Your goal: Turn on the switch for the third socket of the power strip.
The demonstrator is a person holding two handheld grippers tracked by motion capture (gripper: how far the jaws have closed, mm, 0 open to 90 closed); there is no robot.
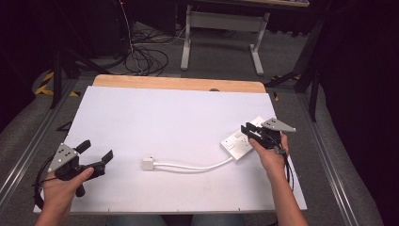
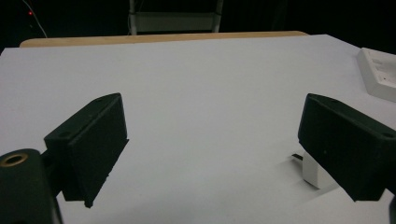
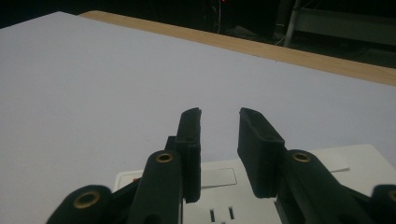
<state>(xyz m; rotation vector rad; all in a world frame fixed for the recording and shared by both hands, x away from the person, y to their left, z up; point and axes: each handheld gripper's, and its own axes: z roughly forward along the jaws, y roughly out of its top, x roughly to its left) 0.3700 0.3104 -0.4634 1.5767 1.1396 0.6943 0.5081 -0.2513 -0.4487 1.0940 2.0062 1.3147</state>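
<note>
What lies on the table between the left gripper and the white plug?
Nothing: in the high view, bare white tabletop separates the left gripper from the plug. The left gripper view shows the plug beside one jaw.

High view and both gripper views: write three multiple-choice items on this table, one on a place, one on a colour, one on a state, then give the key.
1. Where does the socket block lie?
A. at the table's right edge, under the right gripper
B. at the left edge
C. on the floor

2. What colour is the plug with its cable?
A. black
B. white
C. red

3. How does the left gripper stand?
A. shut on the plug
B. shut on nothing
C. open, holding nothing

Key: 1 A, the high view shows the block at the right below that gripper; 2 B, both are white; 3 C, its own view shows the jaws wide apart over bare table.
</note>
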